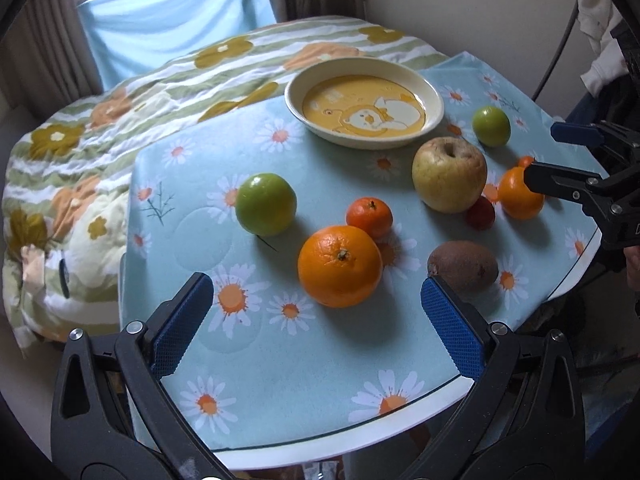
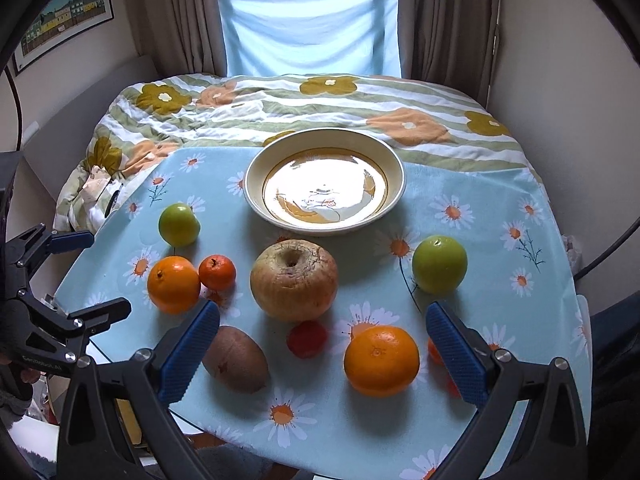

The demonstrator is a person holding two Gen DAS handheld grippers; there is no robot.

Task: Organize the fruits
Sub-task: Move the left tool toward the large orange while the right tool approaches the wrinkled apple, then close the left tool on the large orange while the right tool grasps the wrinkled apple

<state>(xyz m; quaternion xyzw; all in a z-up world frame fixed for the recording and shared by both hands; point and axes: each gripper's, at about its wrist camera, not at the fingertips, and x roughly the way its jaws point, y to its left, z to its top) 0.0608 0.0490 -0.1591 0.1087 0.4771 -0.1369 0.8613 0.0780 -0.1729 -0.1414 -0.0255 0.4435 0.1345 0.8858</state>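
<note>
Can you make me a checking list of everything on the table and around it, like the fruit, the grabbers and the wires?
Surface: table under a blue daisy cloth.
Job's things: empty dish; big apple; two green apples; two oranges; small mandarin; kiwi; small red fruit. None in the dish.
Clutter: nothing seen.
Grippers: left hand-held gripper open, empty; right hand-held gripper open, empty.
Cables: dark cable by the wall.
Surroundings: flowered bedspread, curtains, framed picture.
</note>
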